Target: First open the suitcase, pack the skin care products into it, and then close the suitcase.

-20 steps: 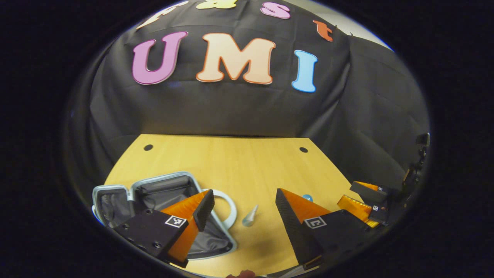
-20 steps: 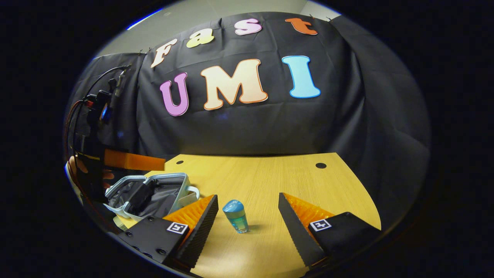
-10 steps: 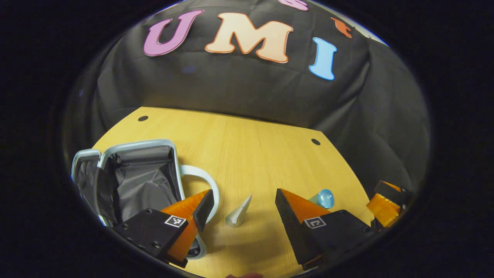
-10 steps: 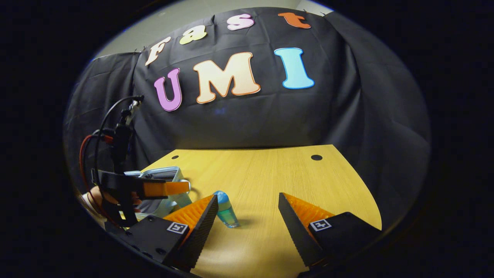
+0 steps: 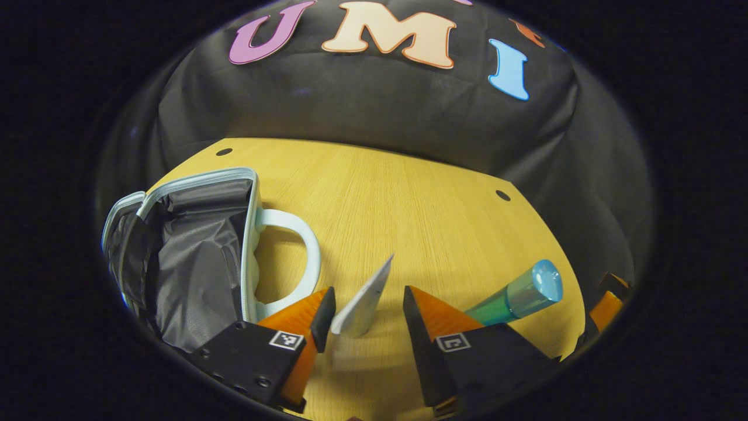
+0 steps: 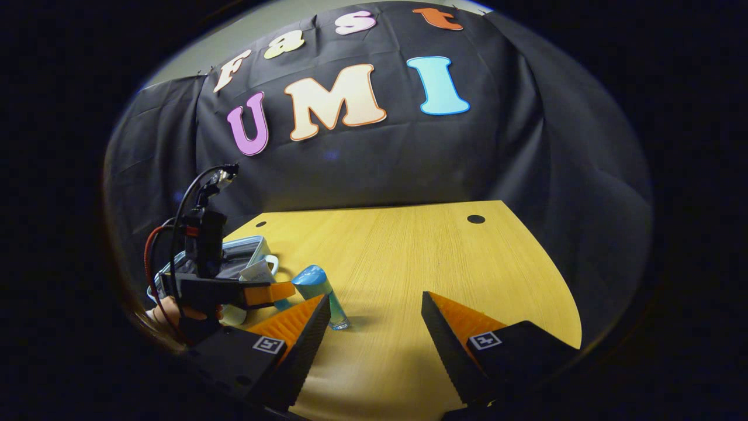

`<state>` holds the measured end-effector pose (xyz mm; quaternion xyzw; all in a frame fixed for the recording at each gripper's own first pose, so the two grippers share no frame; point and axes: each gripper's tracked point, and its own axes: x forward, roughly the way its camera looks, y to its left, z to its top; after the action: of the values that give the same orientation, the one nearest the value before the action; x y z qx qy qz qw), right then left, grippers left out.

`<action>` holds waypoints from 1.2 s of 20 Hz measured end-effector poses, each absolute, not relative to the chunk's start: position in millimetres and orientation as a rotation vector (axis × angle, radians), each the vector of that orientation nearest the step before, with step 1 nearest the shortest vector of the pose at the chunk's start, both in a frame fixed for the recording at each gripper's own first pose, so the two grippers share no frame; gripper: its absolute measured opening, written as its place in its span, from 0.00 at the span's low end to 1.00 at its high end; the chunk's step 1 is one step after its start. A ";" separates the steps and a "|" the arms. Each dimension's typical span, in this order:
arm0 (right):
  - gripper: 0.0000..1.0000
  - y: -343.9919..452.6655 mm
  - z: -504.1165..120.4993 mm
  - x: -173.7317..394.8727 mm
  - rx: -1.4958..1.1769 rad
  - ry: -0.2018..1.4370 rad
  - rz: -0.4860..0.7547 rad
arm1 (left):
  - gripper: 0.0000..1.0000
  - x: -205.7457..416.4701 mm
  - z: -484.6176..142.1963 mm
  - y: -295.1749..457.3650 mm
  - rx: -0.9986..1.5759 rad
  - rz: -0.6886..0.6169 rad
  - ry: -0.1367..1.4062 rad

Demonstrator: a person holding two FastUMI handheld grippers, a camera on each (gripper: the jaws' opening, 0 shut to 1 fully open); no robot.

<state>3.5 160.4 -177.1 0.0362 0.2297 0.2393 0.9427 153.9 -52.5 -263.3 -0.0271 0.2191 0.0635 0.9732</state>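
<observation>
In the left gripper view, the left gripper point(image 5: 363, 304) has its fingers spread around the white tube point(image 5: 363, 299), which stands upright on the wooden table point(image 5: 409, 199); a gap shows on each side, so it holds nothing. Just right of the tube stands the blue bottle point(image 5: 517, 295), partly hidden behind the gripper's right finger. Left of the tube and farther back, the suitcase point(image 5: 193, 251) lies open, its grey lining showing and its pale handle point(image 5: 292, 251) turned toward the tube.

In the right gripper view, the right gripper point(image 6: 376, 316) hangs open and empty above the table, the blue bottle just beyond its left finger.
</observation>
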 end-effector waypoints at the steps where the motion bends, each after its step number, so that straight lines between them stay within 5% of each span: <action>1: 0.94 160.9 -178.6 2.1 0.072 0.472 0.491 | 0.62 155.3 -268.2 -51.1 -0.055 0.137 0.455; 4: 0.98 163.0 -183.1 1.4 0.061 0.477 0.502 | 0.34 159.6 -276.3 -46.0 -0.056 0.154 0.474; 7: 0.94 168.3 -186.8 1.9 0.057 0.482 0.516 | 0.29 157.8 -273.9 -47.4 -0.079 0.155 0.494; 16: 0.98 219.9 -210.3 2.0 0.075 0.515 0.625 | 0.28 124.1 -180.7 -39.6 -0.190 0.128 0.409; 24: 0.98 259.0 -250.6 19.6 0.052 0.565 0.690 | 0.28 67.9 -159.7 49.1 -0.219 0.317 0.433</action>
<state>19.6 259.0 -250.6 0.0249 0.2731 0.3335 0.9020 67.9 49.1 -159.7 -0.1080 0.2133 0.1564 0.9583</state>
